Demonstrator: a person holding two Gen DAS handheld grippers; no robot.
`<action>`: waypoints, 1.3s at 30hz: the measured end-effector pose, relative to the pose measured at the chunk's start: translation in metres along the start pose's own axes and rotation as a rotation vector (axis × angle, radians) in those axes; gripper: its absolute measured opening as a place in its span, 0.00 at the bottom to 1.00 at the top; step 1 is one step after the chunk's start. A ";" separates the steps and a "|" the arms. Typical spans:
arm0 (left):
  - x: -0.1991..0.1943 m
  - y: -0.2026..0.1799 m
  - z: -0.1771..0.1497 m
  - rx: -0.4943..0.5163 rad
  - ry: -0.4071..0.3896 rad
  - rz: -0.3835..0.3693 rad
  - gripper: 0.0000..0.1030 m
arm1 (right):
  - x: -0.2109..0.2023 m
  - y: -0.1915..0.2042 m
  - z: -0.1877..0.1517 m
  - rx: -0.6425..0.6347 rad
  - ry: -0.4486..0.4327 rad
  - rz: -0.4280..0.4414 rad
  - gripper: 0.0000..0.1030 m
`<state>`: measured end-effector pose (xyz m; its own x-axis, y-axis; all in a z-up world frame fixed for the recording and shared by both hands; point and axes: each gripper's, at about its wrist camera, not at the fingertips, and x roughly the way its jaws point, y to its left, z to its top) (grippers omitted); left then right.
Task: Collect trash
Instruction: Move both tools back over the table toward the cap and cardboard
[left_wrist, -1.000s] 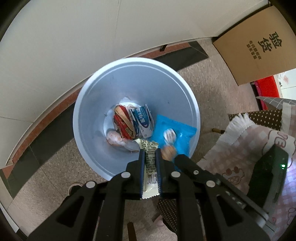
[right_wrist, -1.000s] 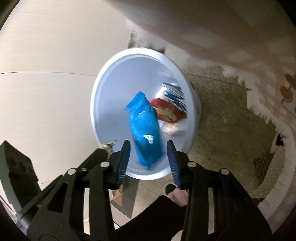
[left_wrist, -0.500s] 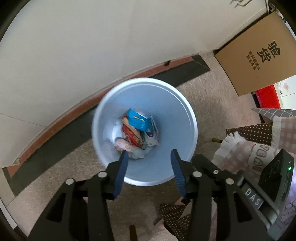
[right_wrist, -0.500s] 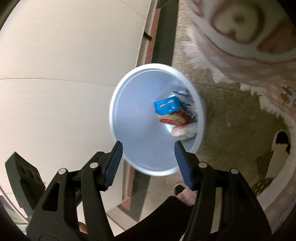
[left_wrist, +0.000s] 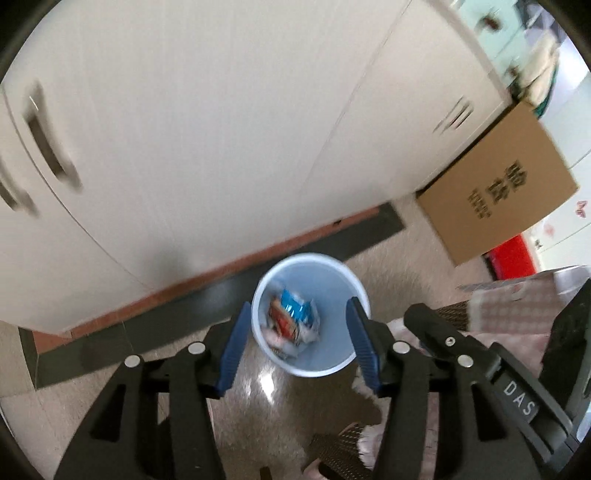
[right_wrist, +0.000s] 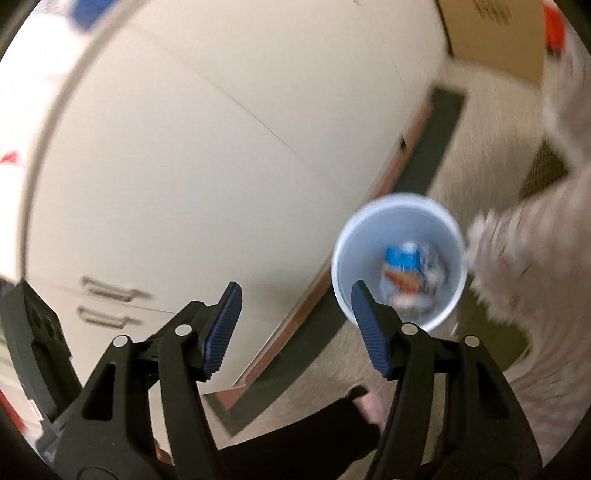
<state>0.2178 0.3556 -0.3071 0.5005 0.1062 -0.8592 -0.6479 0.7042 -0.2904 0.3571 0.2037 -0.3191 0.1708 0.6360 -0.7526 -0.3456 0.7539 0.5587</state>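
Light blue bin stands on the speckled floor, just in front of the dark floor strip running along the base of the white cabinet. Trash wrappers lie piled at the bottom of the bin: a blue packet on top, red and white ones under it, all blurred. Bin rim is clear all round, nothing hanging over it. Right of the bin the fringed pink cloth comes close to its rim; in the right wrist view they look nearly touching, can't tell. Cardboard box leans on the cabinet well right of the bin, a red item below the box. Bare floor left of the bin and between bin and cameras.

Left gripper is above the bin, pointing steeply down at it, jaws apart and opening, nothing between them; the bin shows through the gap. Right gripper is also above, offset toward the cabinet side of the bin, angled down, jaws spread and opening, empty. A dark sleeve shows under the right gripper.
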 end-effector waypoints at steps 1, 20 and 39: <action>-0.021 -0.005 0.004 0.015 -0.033 -0.010 0.52 | -0.020 0.014 0.002 -0.041 -0.035 -0.010 0.60; -0.248 -0.179 -0.043 0.302 -0.401 -0.170 0.73 | -0.328 0.040 -0.016 -0.297 -0.525 -0.116 0.66; -0.172 -0.368 -0.123 0.635 -0.162 -0.299 0.73 | -0.439 -0.164 -0.022 -0.078 -0.572 -0.409 0.66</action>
<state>0.2992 -0.0080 -0.1039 0.7154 -0.0871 -0.6932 -0.0354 0.9864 -0.1604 0.3186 -0.2026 -0.0875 0.7521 0.3067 -0.5833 -0.2115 0.9506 0.2271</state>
